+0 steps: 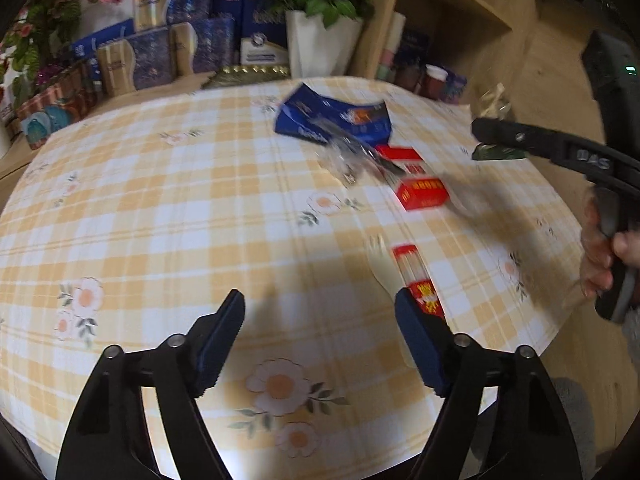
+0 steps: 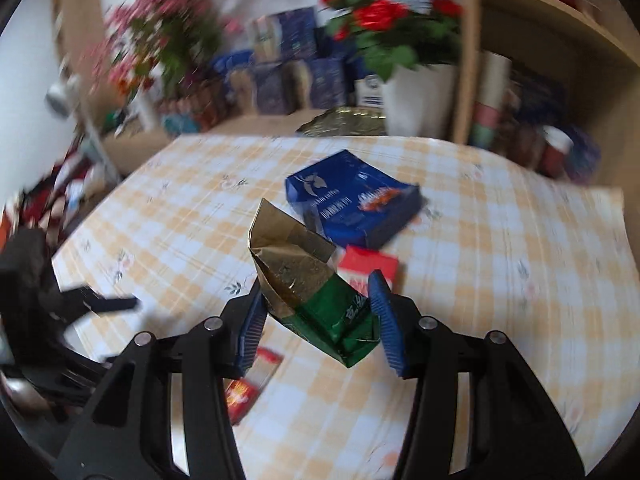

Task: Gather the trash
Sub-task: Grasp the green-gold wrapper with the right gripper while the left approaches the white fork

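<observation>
In the right wrist view my right gripper (image 2: pixel 316 294) is shut on a green and gold foil packet (image 2: pixel 336 316), held above the checked tablecloth (image 2: pixel 500 280). Behind the packet lie a blue box (image 2: pixel 352 208) and a red and white carton (image 2: pixel 368 266). In the left wrist view my left gripper (image 1: pixel 320 312) stands open over the cloth with nothing between its fingers. A red tube packet (image 1: pixel 414 276) and a wooden fork (image 1: pixel 380 264) lie just beyond its right finger. Further off are a red box (image 1: pixel 422 196), crumpled clear wrap (image 1: pixel 344 156) and the blue box (image 1: pixel 336 120). The right gripper (image 1: pixel 486 140) shows at the right, a hand on its handle.
At the back stand a white vase of red roses (image 1: pixel 320 44), stacked blue and gold boxes (image 1: pixel 160 48) and a gold tray (image 1: pixel 248 74). A wooden shelf unit (image 1: pixel 452 4) with cups (image 1: pixel 436 80) rises behind the table's right side. The table edge curves close on the right.
</observation>
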### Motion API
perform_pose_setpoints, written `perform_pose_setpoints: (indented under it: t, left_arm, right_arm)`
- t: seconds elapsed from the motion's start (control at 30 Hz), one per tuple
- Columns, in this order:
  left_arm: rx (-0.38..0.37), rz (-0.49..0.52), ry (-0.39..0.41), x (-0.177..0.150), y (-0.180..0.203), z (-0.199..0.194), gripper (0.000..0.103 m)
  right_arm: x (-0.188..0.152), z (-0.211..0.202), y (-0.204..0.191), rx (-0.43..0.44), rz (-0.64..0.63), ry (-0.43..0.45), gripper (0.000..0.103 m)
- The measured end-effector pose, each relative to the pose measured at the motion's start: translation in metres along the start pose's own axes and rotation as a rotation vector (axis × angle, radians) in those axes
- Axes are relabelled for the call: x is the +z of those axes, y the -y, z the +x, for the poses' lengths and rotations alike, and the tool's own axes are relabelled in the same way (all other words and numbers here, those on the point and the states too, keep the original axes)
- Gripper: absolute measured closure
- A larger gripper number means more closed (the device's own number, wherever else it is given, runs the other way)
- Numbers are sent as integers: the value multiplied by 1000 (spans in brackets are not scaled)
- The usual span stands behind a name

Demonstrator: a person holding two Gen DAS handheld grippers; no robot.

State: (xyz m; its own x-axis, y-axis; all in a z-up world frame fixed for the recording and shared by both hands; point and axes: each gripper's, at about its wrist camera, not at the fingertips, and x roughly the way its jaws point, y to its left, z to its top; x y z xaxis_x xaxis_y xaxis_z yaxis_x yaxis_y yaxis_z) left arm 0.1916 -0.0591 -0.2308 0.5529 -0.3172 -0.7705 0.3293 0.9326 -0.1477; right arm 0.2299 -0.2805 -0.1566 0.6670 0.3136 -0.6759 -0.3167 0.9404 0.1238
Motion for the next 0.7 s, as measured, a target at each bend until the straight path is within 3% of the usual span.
perform_pose_setpoints:
  t: [0.13,0.33,0.7]
  left_arm:
    - [1,19,-41,-2,14,21,41]
    - [10,31,-68,4,31,36,44]
    - [114,80,-86,3,45,52,55]
  right_arm:
    - [-38,-25,4,-17,122,39,51]
    - [-78,-49,17,-34,198,31,51]
    - [-104,-77,35,-55,244,51,51]
